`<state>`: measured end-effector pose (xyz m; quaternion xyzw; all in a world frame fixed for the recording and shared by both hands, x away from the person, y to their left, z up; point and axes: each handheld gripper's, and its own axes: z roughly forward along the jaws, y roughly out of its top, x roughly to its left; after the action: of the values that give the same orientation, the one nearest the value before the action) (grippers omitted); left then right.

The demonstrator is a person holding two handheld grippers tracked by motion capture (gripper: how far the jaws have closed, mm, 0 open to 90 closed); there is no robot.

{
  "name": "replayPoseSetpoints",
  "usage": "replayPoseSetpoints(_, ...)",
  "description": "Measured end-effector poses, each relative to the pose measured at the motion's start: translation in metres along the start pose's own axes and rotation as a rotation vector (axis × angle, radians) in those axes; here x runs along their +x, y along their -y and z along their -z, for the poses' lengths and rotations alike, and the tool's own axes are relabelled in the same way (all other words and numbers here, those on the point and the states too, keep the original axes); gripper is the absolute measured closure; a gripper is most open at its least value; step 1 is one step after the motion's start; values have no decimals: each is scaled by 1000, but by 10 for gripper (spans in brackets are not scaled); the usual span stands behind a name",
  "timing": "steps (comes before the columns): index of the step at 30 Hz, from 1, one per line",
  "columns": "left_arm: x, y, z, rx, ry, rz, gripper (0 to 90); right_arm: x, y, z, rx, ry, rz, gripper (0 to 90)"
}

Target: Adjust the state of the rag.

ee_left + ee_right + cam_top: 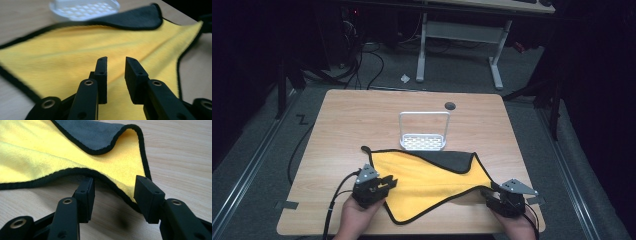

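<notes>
The left gripper [388, 183] sits at the near left of the light wooden table [342, 115], jaws released and parted above the one yellow microfibre cloth with black piping [427, 180], nothing pinched between them. The cloth lies rumpled across the near middle of the table, soft and fleecy, its far right corner folded over to show a grey underside. Just beyond it stands one white plastic perforated tray with a hooped wire handle [423, 142]. At the near right, the right gripper [493, 198] has its jaws spread wide, straddling the cloth's black-edged corner without pressing it
</notes>
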<state>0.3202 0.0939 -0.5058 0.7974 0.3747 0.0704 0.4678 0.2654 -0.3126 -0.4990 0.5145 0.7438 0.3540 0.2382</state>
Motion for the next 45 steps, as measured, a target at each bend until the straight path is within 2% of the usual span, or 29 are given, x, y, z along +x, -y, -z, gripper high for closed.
replayPoseSetpoints(1, -7, 3, -10, 41, 13, -13, 724, -1, 0, -1, 3, -1, 7, 516)
replayPoseSetpoints(3, -14, 7, -21, 95, 28, -31, 726, -3, 3, -3, 19, 5, -8, 512)
replayPoseSetpoints(5, -20, 12, -33, 142, 6, -67, 740, -6, 5, -3, 25, 10, -19, 508)
replayPoseSetpoints(7, -18, 11, -34, 143, -14, -78, 789, -10, 9, 0, 26, 14, -37, 508)
replayPoseSetpoints(10, -11, 7, -37, 145, -29, -71, 823, -13, 15, 7, 27, 20, -51, 498)
replayPoseSetpoints(13, -6, 4, -38, 146, -39, -65, 829, -11, 21, 17, 27, 34, -51, 502)
replayPoseSetpoints(15, -4, 3, -39, 146, -40, -65, 829, -12, 22, 26, 4, 49, -59, 505)
replayPoseSetpoints(17, -3, 2, -39, 147, -35, -59, 828, -15, 22, 32, -27, 60, -82, 541)
replayPoseSetpoints(19, -3, 3, -37, 152, -37, -62, 825, -15, 21, 32, -42, 64, -75, 618)
replayPoseSetpoints(20, -4, 4, -36, 155, -35, -60, 820, -13, 19, 30, -39, 65, -71, 675)
replayPoseSetpoints(22, -4, 7, -30, 162, -29, -57, 814, -9, 15, 23, -33, 73, -27, 773)
replayPoseSetpoints(24, -2, 11, -23, 161, -30, -46, 810, -6, 9, 14, -30, 64, 6, 836)
replayPoseSetpoints(26, 1, 18, -13, 152, -29, -15, 809, -3, 2, 4, -25, 46, 32, 875)
replayPoseSetpoints(28, 5, 25, -3, 147, -41, 9, 809, 0, -4, -8, -9, 26, 65, 888)
replayPoseSetpoints(33, 18, 43, 29, 134, -82, 86, 809, 11, -18, -49, 78, -13, 153, 888)
replayPoseSetpoints(37, 24, 55, 48, 124, -108, 129, 810, 15, -26, -69, 104, -10, 176, 870)
replayPoseSetpoints(40, 28, 55, 53, 120, -108, 143, 786, 13, -31, -75, 101, 5, 179, 865)
replayPoseSetpoints(41, 30, 50, 51, 102, -104, 140, 764, 13, -31, -76, 105, 6, 179, 866)
replayPoseSetpoints(43, 34, 40, 45, 78, -99, 123, 727, 13, -30, -76, 105, 6, 180, 867)
replayPoseSetpoints(45, 38, 25, 30, 78, -101, 86, 706, 14, -28, -73, 105, 4, 177, 868)
